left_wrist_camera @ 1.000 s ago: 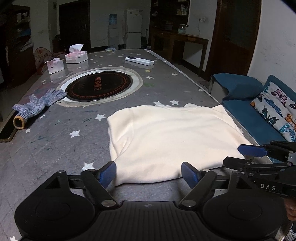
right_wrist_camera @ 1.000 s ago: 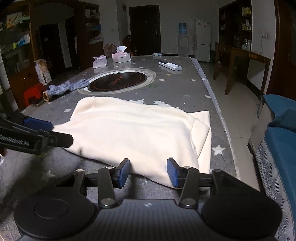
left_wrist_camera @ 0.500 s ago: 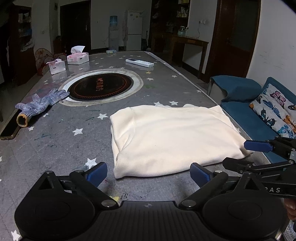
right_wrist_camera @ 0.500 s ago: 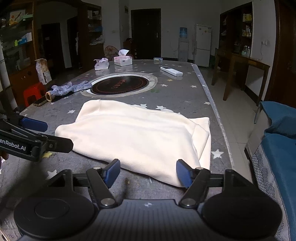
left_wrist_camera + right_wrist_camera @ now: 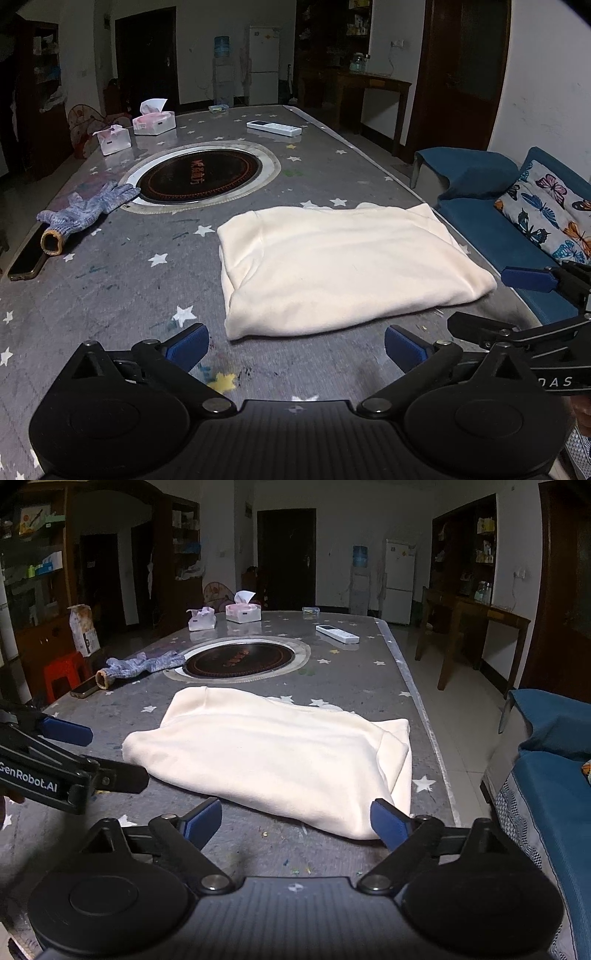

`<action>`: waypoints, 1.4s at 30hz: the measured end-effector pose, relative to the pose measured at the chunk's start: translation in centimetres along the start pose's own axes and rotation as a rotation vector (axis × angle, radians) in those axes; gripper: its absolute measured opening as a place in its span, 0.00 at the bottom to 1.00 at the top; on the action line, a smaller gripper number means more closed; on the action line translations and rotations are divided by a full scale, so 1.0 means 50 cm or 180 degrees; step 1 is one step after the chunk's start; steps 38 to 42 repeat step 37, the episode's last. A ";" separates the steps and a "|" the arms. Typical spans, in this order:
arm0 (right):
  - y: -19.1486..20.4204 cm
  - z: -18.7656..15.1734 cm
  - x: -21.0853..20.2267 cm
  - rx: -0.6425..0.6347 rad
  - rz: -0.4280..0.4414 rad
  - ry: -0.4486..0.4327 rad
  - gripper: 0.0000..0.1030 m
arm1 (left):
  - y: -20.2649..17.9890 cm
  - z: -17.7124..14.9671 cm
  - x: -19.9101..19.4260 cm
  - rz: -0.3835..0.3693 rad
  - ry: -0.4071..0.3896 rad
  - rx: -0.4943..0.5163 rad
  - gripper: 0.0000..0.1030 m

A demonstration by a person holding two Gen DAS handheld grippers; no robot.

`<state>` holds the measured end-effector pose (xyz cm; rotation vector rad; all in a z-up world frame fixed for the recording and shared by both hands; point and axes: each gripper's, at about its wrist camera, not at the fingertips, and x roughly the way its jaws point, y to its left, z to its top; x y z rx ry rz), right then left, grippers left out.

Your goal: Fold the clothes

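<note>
A cream garment (image 5: pixel 340 266), folded into a rectangle, lies flat on the grey star-patterned table (image 5: pixel 110 280). My left gripper (image 5: pixel 295 345) hangs just short of its near edge. The jaws are opening wide and only bare table is between them. In the right wrist view the same garment (image 5: pixel 280 760) lies ahead of my right gripper (image 5: pixel 295 819), whose jaws are also opening. Its right fingertip (image 5: pixel 389 821) sits by the garment's near right corner, and no cloth is pinched. Each gripper shows at the side of the other's view.
A grey knit glove (image 5: pixel 85 210) and a phone (image 5: pixel 27 258) lie at the table's left. Behind the garment is a round black inset plate (image 5: pixel 199 177). Tissue boxes (image 5: pixel 153 122) and a white remote (image 5: pixel 273 127) are at the far end. A blue sofa (image 5: pixel 480 221) borders the table's right edge.
Both grippers' jaws have spread wider and drawn back from the garment's near edge. The garment stays flat where it was.
</note>
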<state>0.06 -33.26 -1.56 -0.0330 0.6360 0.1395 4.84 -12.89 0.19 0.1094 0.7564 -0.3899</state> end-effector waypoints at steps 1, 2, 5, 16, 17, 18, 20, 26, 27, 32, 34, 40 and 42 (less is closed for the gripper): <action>0.001 -0.001 -0.004 0.0003 -0.0004 -0.0012 0.90 | -0.002 -0.002 -0.004 0.0004 0.0003 0.0011 1.00; 0.002 -0.003 -0.008 0.0005 -0.0008 -0.0022 0.91 | -0.004 -0.005 -0.007 0.0008 0.0007 0.0023 1.00; 0.008 -0.008 -0.022 -0.0006 -0.0015 -0.0046 0.92 | -0.011 -0.013 -0.017 0.0018 0.0011 0.0062 1.00; 0.035 -0.025 -0.071 -0.0039 -0.0009 -0.0150 1.00 | -0.016 -0.035 -0.059 0.0003 -0.0067 0.0070 1.00; 0.036 -0.027 -0.075 -0.0034 -0.0005 -0.0158 1.00 | -0.016 -0.037 -0.063 0.0005 -0.0077 0.0074 1.00; 0.038 -0.028 -0.078 -0.0034 -0.0008 -0.0165 1.00 | -0.016 -0.038 -0.066 -0.0003 -0.0085 0.0078 1.00; 0.044 -0.032 -0.089 -0.0039 -0.0019 -0.0186 1.00 | -0.018 -0.043 -0.073 -0.0003 -0.0105 0.0093 1.00; 0.054 -0.042 -0.113 -0.0005 -0.0050 -0.0237 1.00 | -0.022 -0.056 -0.091 0.0002 -0.0142 0.0148 1.00; 0.055 -0.044 -0.117 0.0000 -0.0052 -0.0245 1.00 | -0.023 -0.057 -0.095 0.0000 -0.0157 0.0154 1.00; 0.065 -0.052 -0.137 0.0002 -0.0074 -0.0284 1.00 | -0.026 -0.066 -0.114 -0.0011 -0.0207 0.0184 1.00; 0.069 -0.056 -0.145 0.0001 -0.0082 -0.0301 1.00 | -0.028 -0.071 -0.121 -0.0005 -0.0222 0.0194 1.00; 0.075 -0.062 -0.159 -0.0004 -0.0088 -0.0341 1.00 | -0.030 -0.078 -0.132 0.0009 -0.0245 0.0203 1.00; 0.075 -0.062 -0.159 -0.0004 -0.0088 -0.0341 1.00 | -0.030 -0.078 -0.132 0.0009 -0.0245 0.0203 1.00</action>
